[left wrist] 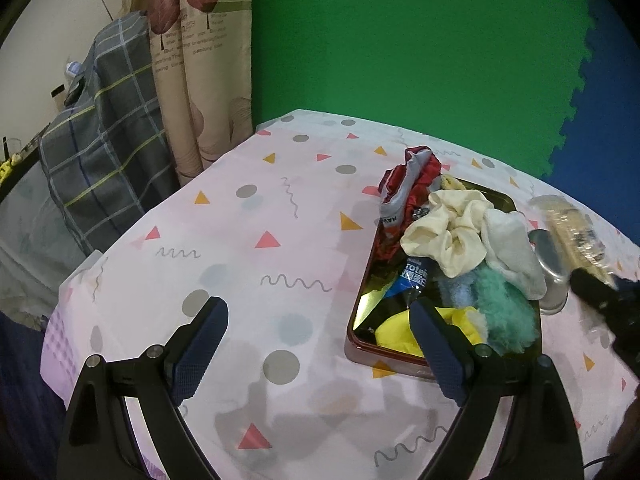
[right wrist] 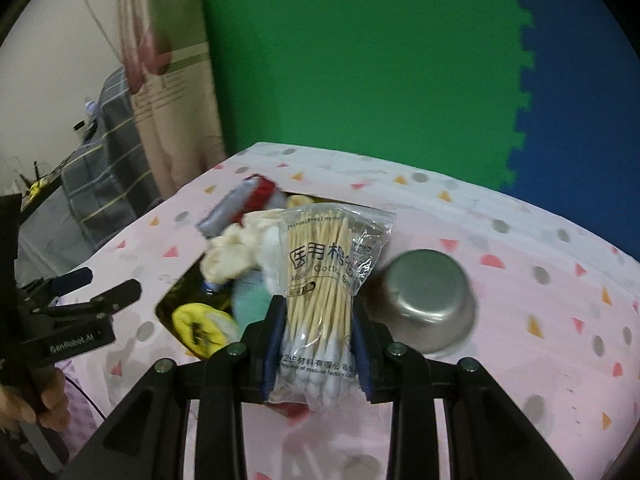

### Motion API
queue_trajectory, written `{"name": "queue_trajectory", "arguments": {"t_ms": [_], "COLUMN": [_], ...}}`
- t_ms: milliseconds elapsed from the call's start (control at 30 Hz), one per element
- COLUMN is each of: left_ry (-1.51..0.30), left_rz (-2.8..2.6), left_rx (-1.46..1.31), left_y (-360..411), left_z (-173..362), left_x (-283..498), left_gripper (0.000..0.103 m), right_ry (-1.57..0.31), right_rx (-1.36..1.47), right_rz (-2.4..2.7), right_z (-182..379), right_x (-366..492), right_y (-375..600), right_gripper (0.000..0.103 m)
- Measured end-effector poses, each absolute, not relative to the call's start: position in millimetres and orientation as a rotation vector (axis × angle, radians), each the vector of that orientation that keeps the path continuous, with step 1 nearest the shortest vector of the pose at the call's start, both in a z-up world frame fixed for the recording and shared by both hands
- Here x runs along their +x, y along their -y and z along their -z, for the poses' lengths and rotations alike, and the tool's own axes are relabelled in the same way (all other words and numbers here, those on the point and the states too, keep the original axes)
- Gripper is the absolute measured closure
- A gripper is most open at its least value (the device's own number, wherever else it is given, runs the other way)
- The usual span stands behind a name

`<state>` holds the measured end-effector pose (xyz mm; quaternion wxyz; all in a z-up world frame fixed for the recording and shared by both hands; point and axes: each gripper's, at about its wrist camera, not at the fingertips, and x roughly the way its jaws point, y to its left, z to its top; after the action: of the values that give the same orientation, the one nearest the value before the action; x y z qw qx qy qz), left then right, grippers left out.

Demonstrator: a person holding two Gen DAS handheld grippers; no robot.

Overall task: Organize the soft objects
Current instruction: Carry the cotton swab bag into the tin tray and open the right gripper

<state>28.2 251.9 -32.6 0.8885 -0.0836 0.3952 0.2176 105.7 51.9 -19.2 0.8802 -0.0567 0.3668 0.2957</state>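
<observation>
right gripper (right wrist: 316,344) pinching bag of cotton swabs (right wrist: 320,280) above desk (right wrist: 520,280), near tray (left wrist: 360,312); left gripper (left wrist: 316,340) spread, empty. could slip from slick plastic, or clip steel bowl (right wrist: 428,296).

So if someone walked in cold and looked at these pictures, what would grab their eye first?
Probably the clear plastic bag of cotton swabs, clamped upright in the right gripper in the foreground. Behind it, a dark red-rimmed tray is heaped with soft things, a cream satin scrunchie on top. A steel bowl lies overturned on the tablecloth beside it.
</observation>
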Motion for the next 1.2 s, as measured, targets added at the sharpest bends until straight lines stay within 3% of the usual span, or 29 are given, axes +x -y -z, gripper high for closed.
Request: {"name": "queue_trajectory", "arguments": {"t_ms": [833,967,1100,1200], "left_ry": [-0.831,-0.833,-0.828,-0.823], "left_rz": [-0.487,-0.481,-0.476,-0.475], "left_rx": [-0.205,-0.201,-0.194,-0.187], "left_y": [-263,-261,-257,-254], "left_z": [36,37,35,32], "left_x": [27,27,26,25], "left_gripper": [0.012,0.012,0.012,0.012], "right_ry": [-0.793,-0.778,-0.77,-0.745], "right_rx": [-0.183,-0.186,-0.181,-0.167], "right_rz": [-0.574,-0.58,-0.579,-0.573], "right_z": [64,61,53,39], "right_x": [160,154,144,131], "right_y": [-136,-136,-131,-122], "right_gripper": [0.072,0.067,0.046,0.041]}}
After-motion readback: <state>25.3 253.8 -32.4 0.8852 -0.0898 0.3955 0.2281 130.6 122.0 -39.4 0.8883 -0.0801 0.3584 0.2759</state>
